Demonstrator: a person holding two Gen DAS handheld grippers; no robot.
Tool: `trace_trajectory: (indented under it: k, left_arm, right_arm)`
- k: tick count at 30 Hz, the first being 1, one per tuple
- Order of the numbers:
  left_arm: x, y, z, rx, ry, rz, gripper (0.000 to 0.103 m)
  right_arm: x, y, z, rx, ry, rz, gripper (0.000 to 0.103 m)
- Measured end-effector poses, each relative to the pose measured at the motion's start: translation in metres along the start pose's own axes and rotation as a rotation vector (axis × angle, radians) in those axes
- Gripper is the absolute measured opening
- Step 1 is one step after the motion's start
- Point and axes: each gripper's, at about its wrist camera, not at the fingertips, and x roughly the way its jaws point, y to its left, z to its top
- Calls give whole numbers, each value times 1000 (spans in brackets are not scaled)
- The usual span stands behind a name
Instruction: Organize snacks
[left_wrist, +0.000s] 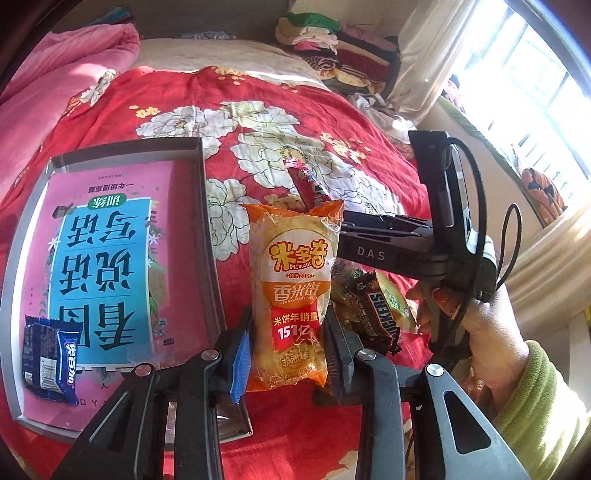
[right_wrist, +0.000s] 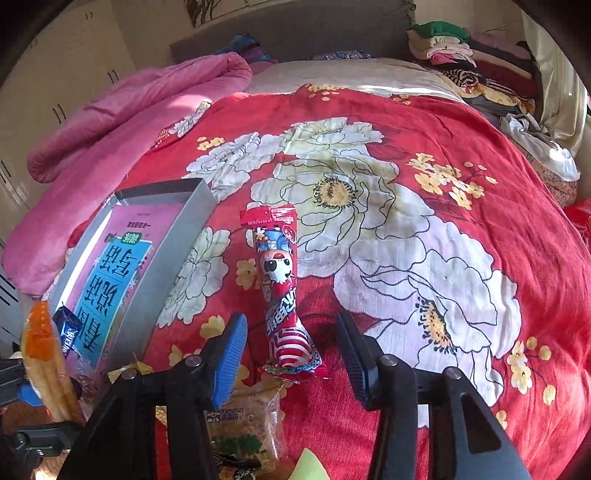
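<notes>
My left gripper (left_wrist: 288, 350) is shut on an orange rice-cracker pack (left_wrist: 291, 291) and holds it upright above the red floral bedspread; the pack also shows at the left edge of the right wrist view (right_wrist: 44, 354). A grey box (left_wrist: 207, 206) with a pink book inside lies to its left, with a blue Oreo pack (left_wrist: 50, 358) in its near corner. My right gripper (right_wrist: 291, 350) is open, its jaws either side of the lower end of a red cartoon candy tube (right_wrist: 280, 291) lying on the bedspread. The right gripper also shows in the left wrist view (left_wrist: 343, 229).
A Snickers bar (left_wrist: 376, 314) and other wrapped snacks lie by the right hand. A clear-wrapped snack (right_wrist: 247, 424) lies under the right gripper. A pink quilt (right_wrist: 122, 122) and folded clothes (right_wrist: 476, 62) are at the far end of the bed.
</notes>
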Motion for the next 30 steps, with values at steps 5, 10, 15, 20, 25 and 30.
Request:
trace_trajectory:
  k: [5,10,15,20,25,30]
  left_arm:
    - [-3,11,3,-27,-11,6,36]
    - [-10,21,4,-51,-26,17,36]
    - [-24,32,4,-72,-51,34,36]
    - [-40,45,5,-101,-82,57,36]
    - [-58,61,3,-134,-117,83,36]
    - [-74,78,-2,-164,-146,101,36]
  right_arm:
    - [4,3,-2,-34,10,-25,29]
    - [-12,-8,-1,56,-44,72,26]
    - [-34,-5,1,85,-119,155,26]
    - [-56,6,1,89,-192,256,26]
    - [-72,16,-3,100,-236,334,26]
    - [-79,33,-9,75,-239,377,26]
